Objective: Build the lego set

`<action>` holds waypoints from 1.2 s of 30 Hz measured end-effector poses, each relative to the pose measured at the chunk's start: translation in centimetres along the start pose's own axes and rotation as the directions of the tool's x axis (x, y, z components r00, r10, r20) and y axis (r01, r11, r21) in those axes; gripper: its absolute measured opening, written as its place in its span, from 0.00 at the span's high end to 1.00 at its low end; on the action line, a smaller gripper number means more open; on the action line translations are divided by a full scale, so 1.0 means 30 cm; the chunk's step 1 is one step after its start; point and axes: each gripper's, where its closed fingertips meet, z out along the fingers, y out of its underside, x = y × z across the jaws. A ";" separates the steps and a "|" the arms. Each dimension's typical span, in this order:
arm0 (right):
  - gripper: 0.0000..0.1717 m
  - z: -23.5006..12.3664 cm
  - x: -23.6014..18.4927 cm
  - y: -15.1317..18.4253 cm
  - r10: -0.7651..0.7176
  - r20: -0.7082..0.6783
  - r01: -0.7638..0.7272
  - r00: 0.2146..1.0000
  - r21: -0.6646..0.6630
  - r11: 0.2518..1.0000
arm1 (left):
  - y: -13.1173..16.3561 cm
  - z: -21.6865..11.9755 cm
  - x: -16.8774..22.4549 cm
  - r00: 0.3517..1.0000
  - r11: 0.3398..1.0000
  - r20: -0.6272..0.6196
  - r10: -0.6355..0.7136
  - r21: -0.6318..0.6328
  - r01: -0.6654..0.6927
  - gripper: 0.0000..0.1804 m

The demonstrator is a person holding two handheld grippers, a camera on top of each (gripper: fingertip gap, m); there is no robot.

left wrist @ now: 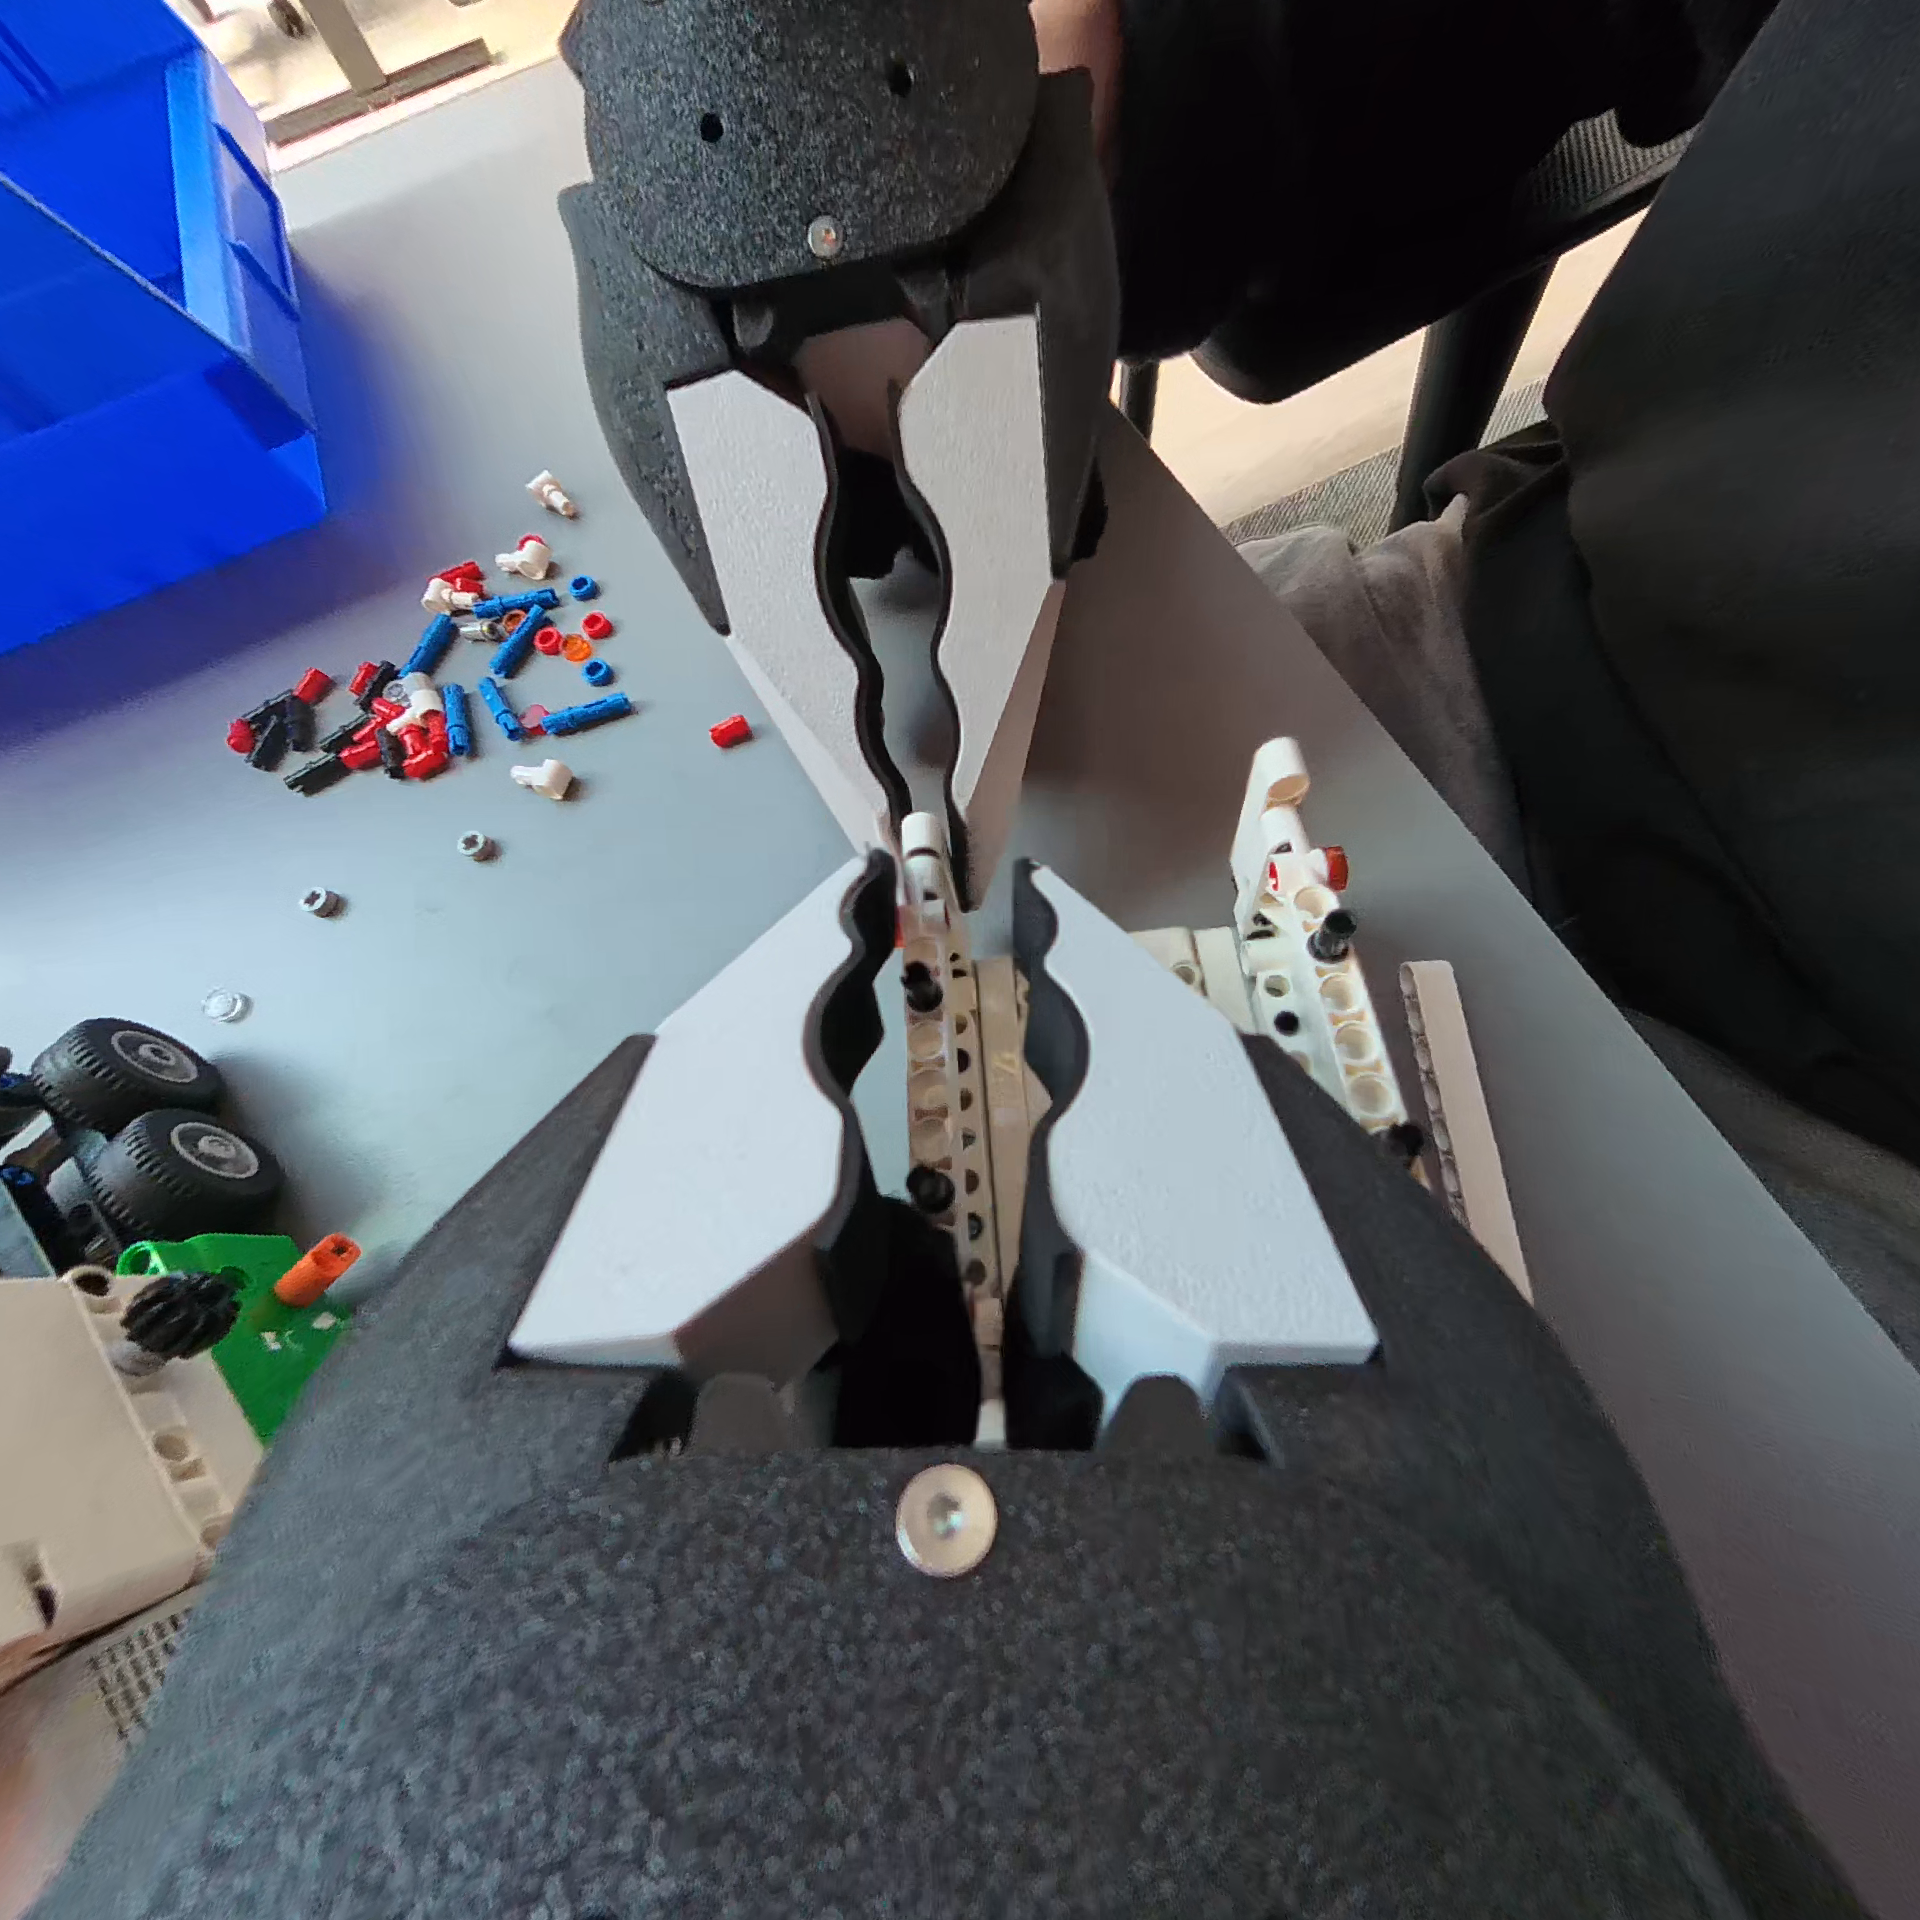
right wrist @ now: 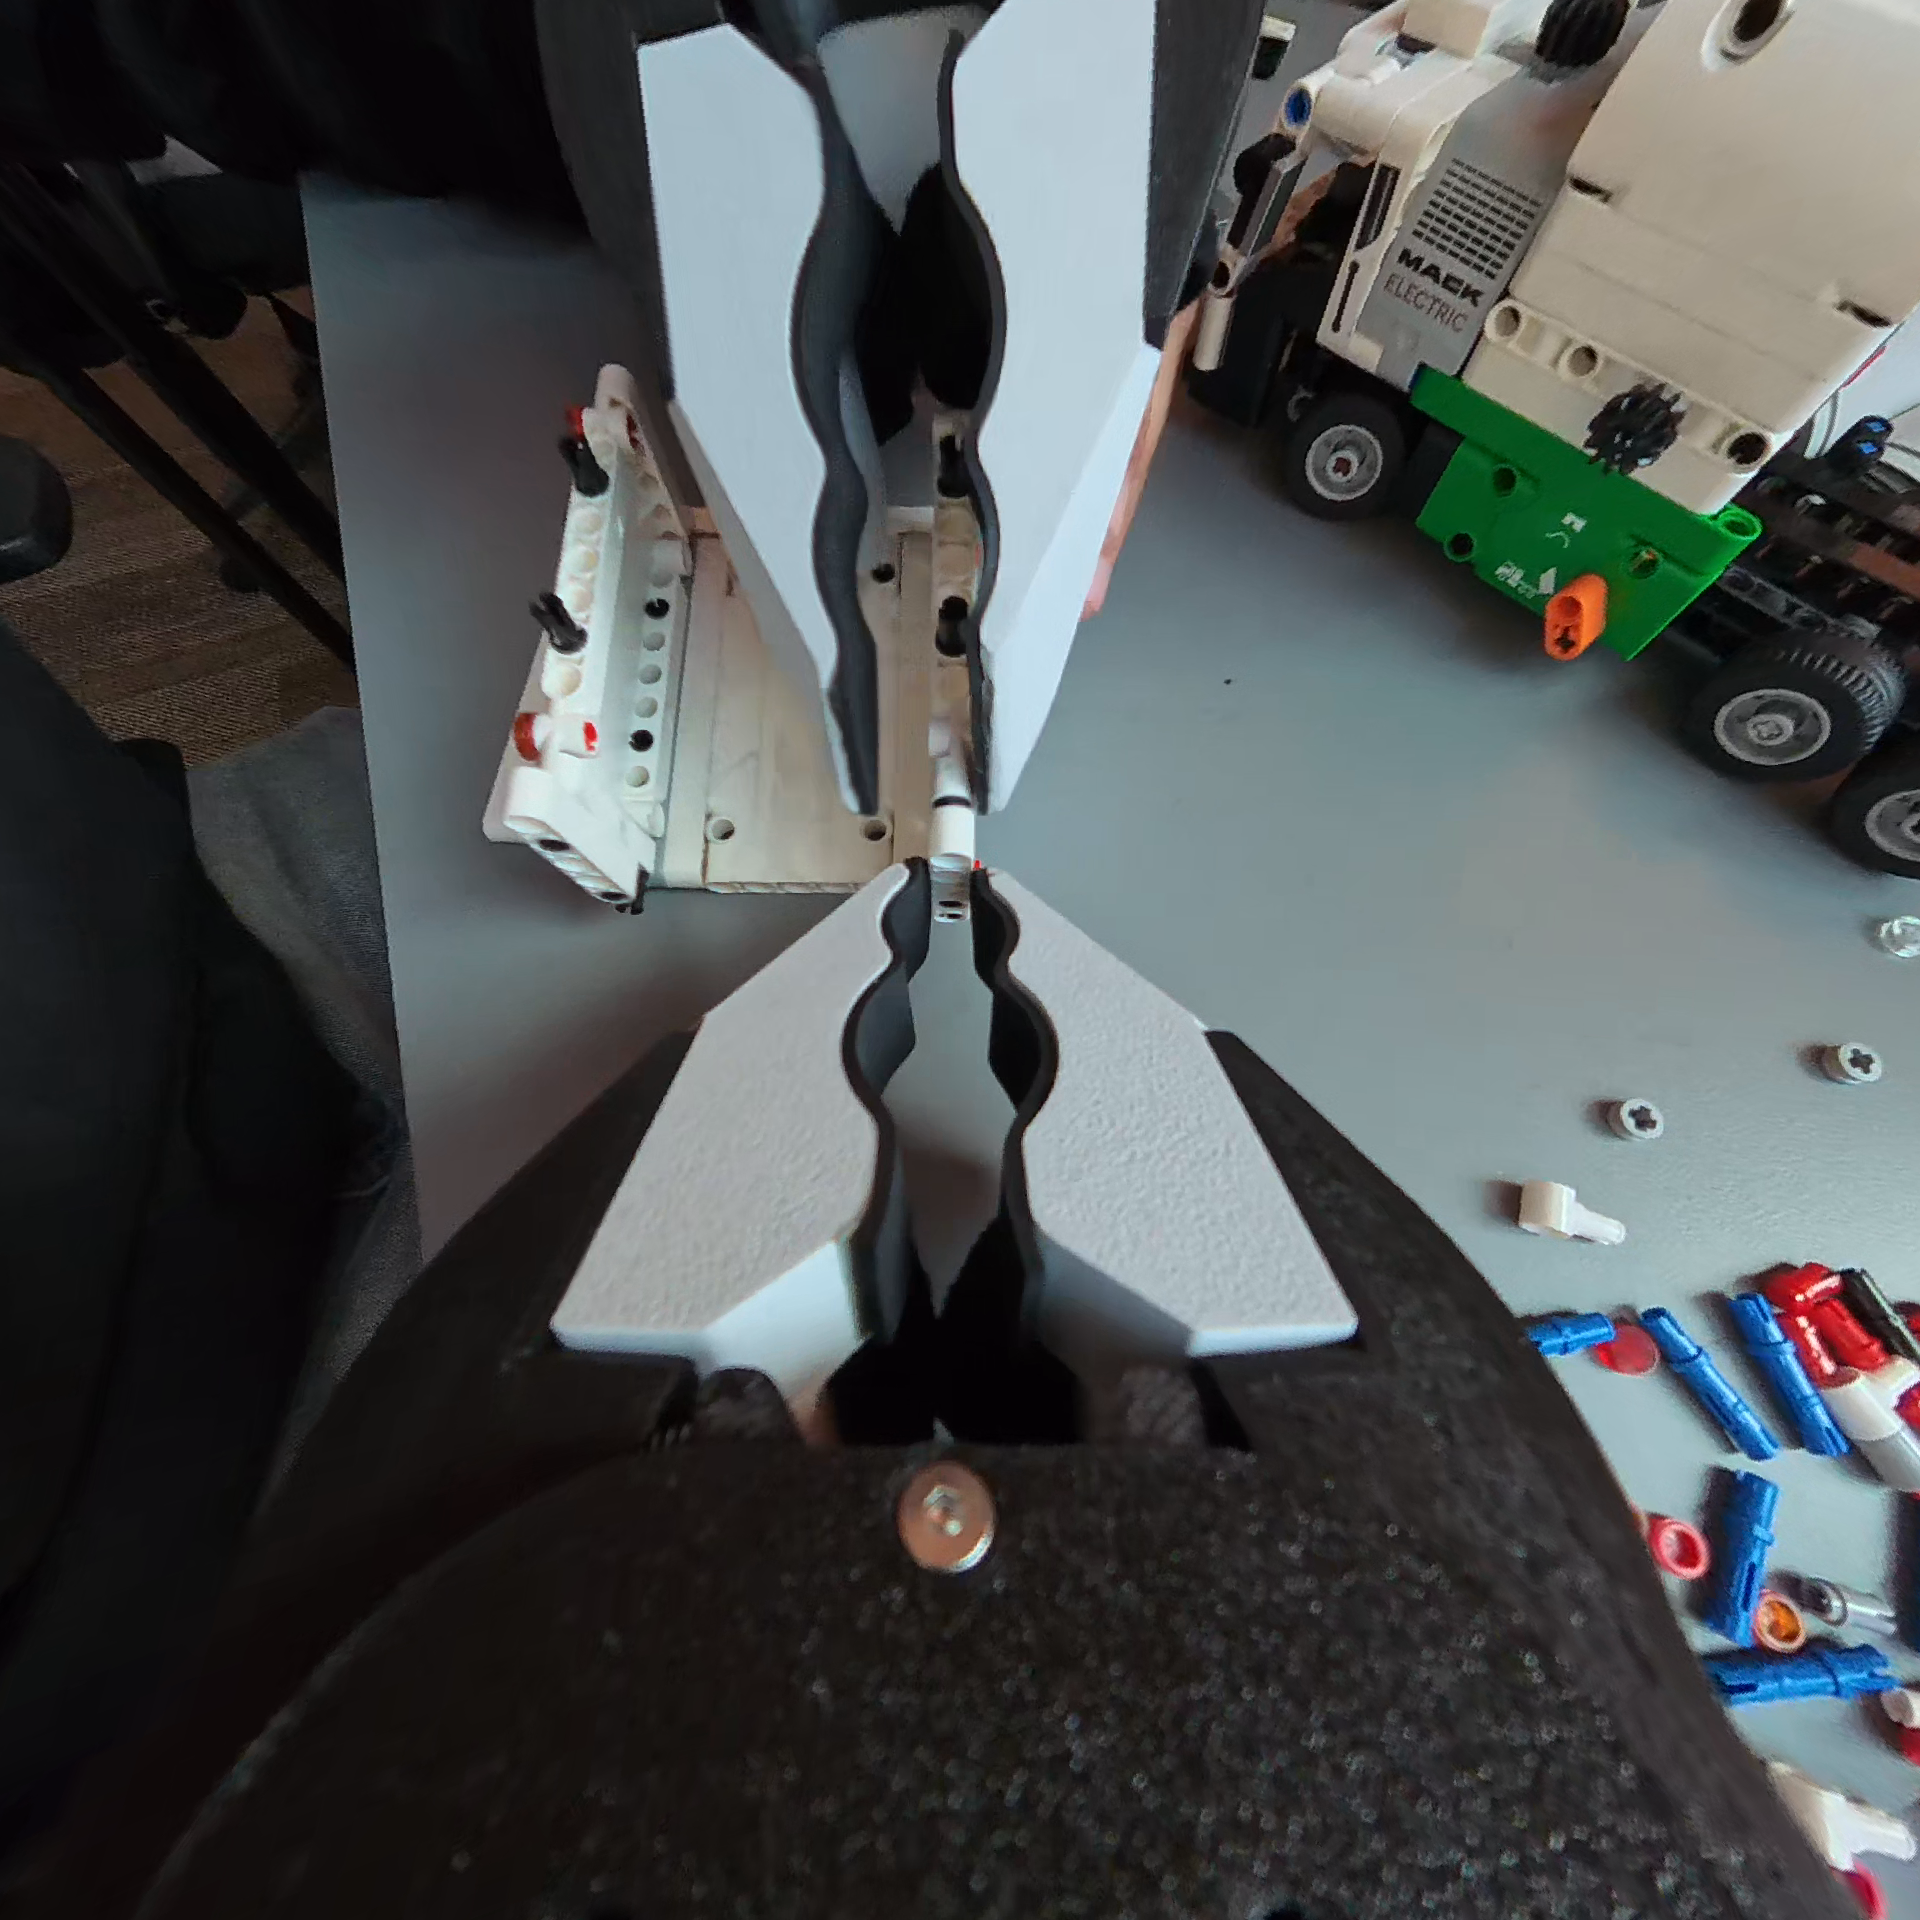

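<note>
A white holed beam (left wrist: 940, 1091) with black pins stands on a white flat panel (right wrist: 769, 810) on the grey table. My left gripper (left wrist: 951, 868) is open. The beam stands between its pads, and the right pad (left wrist: 1049, 997) is clear of it. My right gripper (right wrist: 948, 878) is shut on a small white connector (right wrist: 948, 831) at the beam's end. In the left wrist view it comes in from the top (left wrist: 930, 831), tip to tip with my left one. The left gripper shows in the right wrist view (right wrist: 927, 800), straddling the beam (right wrist: 951, 561).
A second white beam with red and black pins (left wrist: 1320, 997) stands on the panel near the table edge. Several loose red, blue, black and white pieces (left wrist: 447, 675) lie on the table. There are blue bins (left wrist: 125, 364), a white-and-green toy truck (right wrist: 1558, 260), and a person's dark clothing beyond the edge. My two grippers' fingertips are within a few centimetres of each other.
</note>
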 end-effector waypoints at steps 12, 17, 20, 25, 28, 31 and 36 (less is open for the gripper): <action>0.97 -0.013 -0.004 -0.041 -0.005 0.000 0.005 1.000 0.073 0.997 | 0.039 -0.031 -0.017 1.000 0.992 -0.009 -0.028 -0.125 0.027 0.74; 0.97 -0.030 -0.008 -0.084 -0.027 -0.015 0.029 1.000 0.139 0.990 | 0.044 -0.011 -0.009 0.996 0.992 -0.048 -0.076 -0.100 0.071 0.91; 0.97 -0.034 -0.006 -0.095 -0.026 -0.024 0.029 0.999 0.155 0.987 | 0.023 -0.016 -0.007 0.996 0.996 -0.055 -0.071 -0.049 0.068 0.96; 0.94 -0.025 0.005 -0.072 -0.023 -0.038 0.028 0.999 0.143 0.989 | 0.021 -0.023 -0.009 0.990 0.993 -0.085 -0.113 -0.027 0.111 0.96; 0.94 -0.026 0.006 -0.084 -0.038 -0.050 0.045 0.998 0.162 0.986 | 0.018 -0.022 -0.008 0.990 0.993 -0.085 -0.115 -0.021 0.114 0.96; 0.97 -0.024 -0.002 -0.081 -0.067 -0.051 0.074 0.996 0.147 0.986 | 0.020 -0.022 -0.004 0.991 0.994 -0.087 -0.106 -0.023 0.105 0.96; 0.97 -0.035 -0.006 -0.073 -0.065 -0.036 0.069 0.997 0.104 0.992 | 0.022 -0.025 -0.003 0.993 0.997 -0.084 -0.080 -0.014 0.079 0.96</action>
